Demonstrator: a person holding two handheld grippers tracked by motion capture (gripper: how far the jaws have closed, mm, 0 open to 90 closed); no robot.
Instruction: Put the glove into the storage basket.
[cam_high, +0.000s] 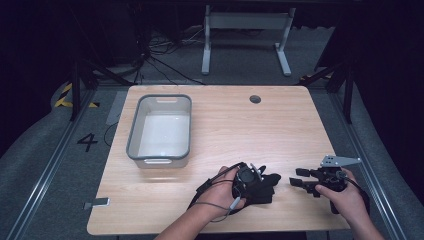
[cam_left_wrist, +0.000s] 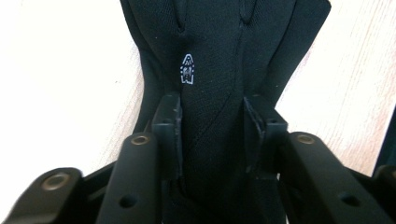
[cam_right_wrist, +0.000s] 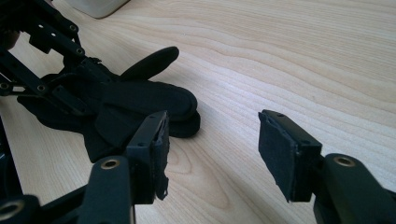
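Observation:
A black glove (cam_high: 272, 181) lies flat on the wooden table (cam_high: 235, 125) near its front edge, fingers pointing right. My left gripper (cam_high: 259, 181) comes down on it from above. In the left gripper view the glove (cam_left_wrist: 219, 51) fills the gap between the jaws, and the left gripper (cam_left_wrist: 212, 126) is shut on a bunched ridge of its fabric. My right gripper (cam_high: 298, 179) rests just right of the glove, pointing left at it. In the right gripper view the right gripper (cam_right_wrist: 212, 140) stands open over bare wood, short of the glove's fingertips (cam_right_wrist: 182, 109).
A grey and white plastic bin (cam_high: 132, 145) stands at the table's left, a hand's width behind the glove. A round cable hole (cam_high: 255, 99) sits near the far edge. The table's front edge runs close under both hands.

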